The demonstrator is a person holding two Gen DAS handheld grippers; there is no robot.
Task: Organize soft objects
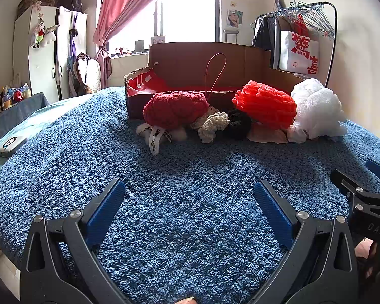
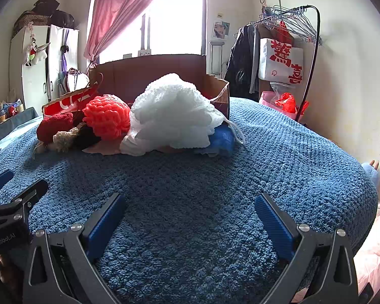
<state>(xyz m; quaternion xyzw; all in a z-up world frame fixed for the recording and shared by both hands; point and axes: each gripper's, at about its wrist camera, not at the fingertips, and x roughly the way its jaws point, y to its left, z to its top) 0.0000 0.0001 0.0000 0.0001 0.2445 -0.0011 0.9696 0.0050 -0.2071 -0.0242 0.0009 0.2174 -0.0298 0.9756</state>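
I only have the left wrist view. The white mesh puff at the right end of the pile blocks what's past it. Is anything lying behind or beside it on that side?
Observer: Yes. In the right wrist view a folded blue cloth lies tucked under the white puff on its right side, on the blue blanket.
Operator: Does the puff have a cord I could catch?
Observer: A white cord loop hangs off its right side, over the blue cloth.
Operator: How far right does the cardboard box run?
Observer: Its torn right corner ends just behind the puff; the blanket past it is bare.
Operator: And my right gripper?
Observer: The right gripper is open, over bare blanket, short of the pile.
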